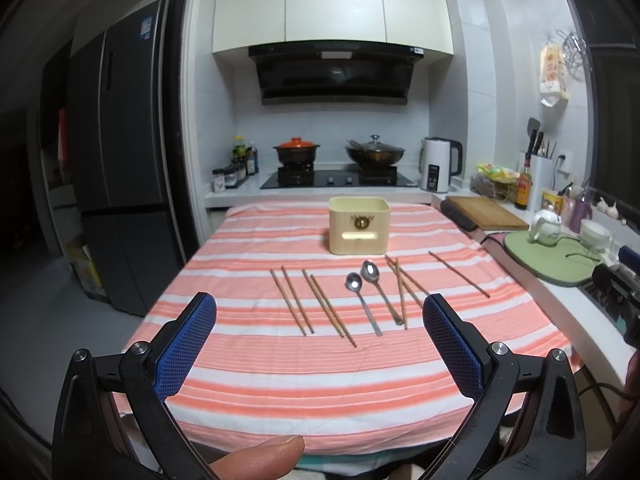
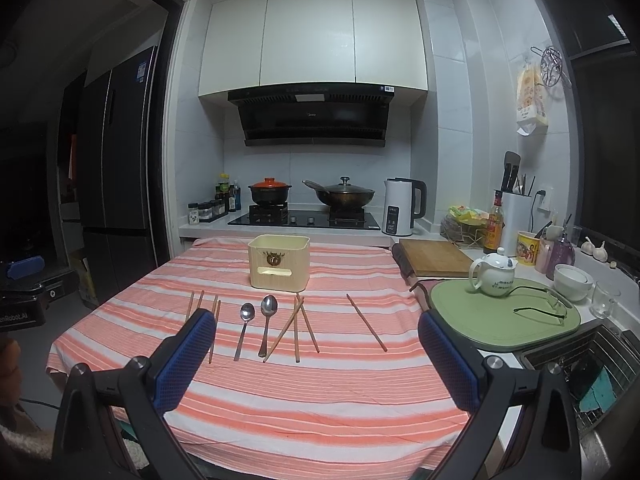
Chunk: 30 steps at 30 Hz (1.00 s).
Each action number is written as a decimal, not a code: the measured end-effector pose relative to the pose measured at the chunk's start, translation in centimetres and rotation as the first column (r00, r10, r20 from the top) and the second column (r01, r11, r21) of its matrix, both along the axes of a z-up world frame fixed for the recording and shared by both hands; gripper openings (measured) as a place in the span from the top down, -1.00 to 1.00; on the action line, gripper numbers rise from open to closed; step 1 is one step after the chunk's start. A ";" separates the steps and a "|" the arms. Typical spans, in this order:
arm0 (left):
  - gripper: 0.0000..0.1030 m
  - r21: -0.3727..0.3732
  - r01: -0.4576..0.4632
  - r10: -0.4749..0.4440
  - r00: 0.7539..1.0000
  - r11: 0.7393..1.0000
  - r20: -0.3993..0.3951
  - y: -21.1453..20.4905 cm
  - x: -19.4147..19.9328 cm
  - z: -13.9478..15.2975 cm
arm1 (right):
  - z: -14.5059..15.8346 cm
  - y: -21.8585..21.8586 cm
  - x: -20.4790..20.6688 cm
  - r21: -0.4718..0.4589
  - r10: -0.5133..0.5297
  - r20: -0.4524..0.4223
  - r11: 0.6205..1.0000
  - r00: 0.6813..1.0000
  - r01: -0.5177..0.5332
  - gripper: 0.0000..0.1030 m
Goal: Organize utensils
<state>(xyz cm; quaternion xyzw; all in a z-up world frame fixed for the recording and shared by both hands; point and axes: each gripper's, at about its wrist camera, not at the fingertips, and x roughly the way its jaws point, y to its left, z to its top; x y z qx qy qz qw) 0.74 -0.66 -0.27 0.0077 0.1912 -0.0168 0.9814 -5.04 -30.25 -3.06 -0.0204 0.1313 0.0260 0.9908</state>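
Kitchen scene, striped tabletop (image 1: 256,384) in front of the stove. Left wrist view: our left claw (image 1: 320,348) is spread wide, holding nothing, hovering at the near edge. Chopsticks (image 1: 292,300) and two spoons (image 1: 362,300) lie flat ahead of it, long axes running roughly away from us toward the cream holder box (image 1: 359,226) behind them. One stray chopstick (image 1: 459,274) lies off right.

Right wrist view: our right claw (image 2: 316,356) is also released and empty. The spoons (image 2: 256,328) and crossed chopsticks (image 2: 296,328) sit ahead, slightly left; the stray chopstick (image 2: 366,322) is nearer this claw, so we judge the right hand takes it.
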 end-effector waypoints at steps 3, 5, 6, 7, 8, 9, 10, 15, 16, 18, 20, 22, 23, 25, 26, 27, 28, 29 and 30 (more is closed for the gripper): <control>-0.99 -0.002 0.001 -0.001 1.000 1.000 -0.002 0.1 0.1 0.0 | 0.0 0.0 0.1 0.001 0.001 0.001 1.000 1.000 -0.001 -1.00; -0.99 -0.009 0.004 -0.004 1.000 1.000 -0.010 0.2 0.3 -0.1 | 0.0 0.0 0.0 0.000 0.001 0.000 1.000 1.000 -0.001 -1.00; -0.99 -0.010 0.002 -0.002 1.000 1.000 -0.014 0.2 0.4 -0.2 | 0.0 0.0 0.1 0.001 0.001 -0.001 1.000 1.000 -0.001 -1.00; -0.99 -0.010 0.001 -0.001 1.000 1.000 -0.016 0.2 0.4 -0.2 | 0.0 0.1 0.1 0.001 0.001 -0.001 1.000 1.000 -0.001 -1.00; -0.99 -0.007 0.001 -0.001 1.000 1.000 -0.016 0.2 0.4 -0.3 | 0.0 0.1 0.1 0.001 0.002 -0.001 1.000 1.000 -0.002 -1.00; -0.99 -0.004 0.002 -0.002 1.000 1.000 -0.015 0.1 0.4 -0.3 | 0.0 0.1 0.1 0.001 0.002 -0.001 1.000 1.000 -0.002 -1.00; -0.99 -0.001 0.004 -0.004 1.000 1.000 -0.015 0.0 0.3 -0.3 | 0.0 0.2 0.1 0.001 0.003 -0.001 1.000 1.000 -0.003 -1.00; -0.99 0.009 0.024 -0.024 0.999 1.000 -0.021 -0.4 0.5 -0.5 | 0.0 0.3 0.2 0.001 0.003 -0.002 1.000 1.000 -0.003 -1.00; -0.99 0.010 0.029 -0.029 0.999 1.000 -0.024 -0.4 0.6 -0.5 | 0.0 0.2 0.2 0.001 0.003 -0.001 1.000 1.000 -0.003 -1.00; -0.99 0.010 0.034 -0.034 0.999 0.999 -0.029 -0.5 0.7 -0.6 | 0.0 0.2 0.2 0.001 0.002 -0.002 1.000 1.000 -0.002 -1.00; -0.99 0.011 0.036 -0.036 0.999 0.999 -0.033 -0.6 0.8 -0.7 | -0.1 0.2 0.3 0.004 0.003 -0.004 1.000 1.000 -0.003 -1.00; -0.99 0.013 0.034 -0.034 0.999 0.999 -0.036 -0.6 0.9 -0.7 | -0.1 0.2 0.5 0.008 0.005 -0.009 1.000 1.000 -0.004 -1.00; -0.99 0.015 0.033 -0.032 0.999 0.999 -0.036 -0.6 0.9 -0.8 | -0.2 0.1 0.6 0.008 0.005 -0.011 1.000 1.000 -0.004 -1.00; -0.99 0.016 0.030 -0.029 0.999 0.999 -0.039 -0.7 1.0 -0.8 | -0.3 0.1 0.8 0.009 0.006 -0.014 1.000 1.000 -0.006 -1.00; -0.99 0.017 0.029 -0.028 0.999 0.999 -0.041 -0.7 1.1 -0.9 | -0.3 0.1 0.8 0.010 0.007 -0.015 1.000 1.000 -0.007 -1.00; -0.99 0.017 0.028 -0.027 0.999 0.999 -0.042 -0.7 1.1 -0.9 | -0.4 0.0 0.8 0.011 0.009 -0.016 1.000 1.000 -0.009 -1.00; -0.99 0.019 0.025 -0.024 0.999 1.000 -0.045 -0.7 1.2 -1.0 | -0.5 0.0 0.9 0.012 0.010 -0.017 1.000 1.000 -0.010 -1.00; -0.99 0.020 0.023 -0.022 0.999 1.000 -0.048 -0.7 1.3 -1.0 | -0.5 0.0 0.9 0.011 0.011 -0.018 1.000 1.000 -0.011 -1.00; -0.99 0.021 0.022 -0.021 0.998 1.000 -0.052 -0.7 1.4 -1.1 | -0.6 0.0 1.0 0.010 0.012 -0.019 1.000 1.000 -0.012 -1.00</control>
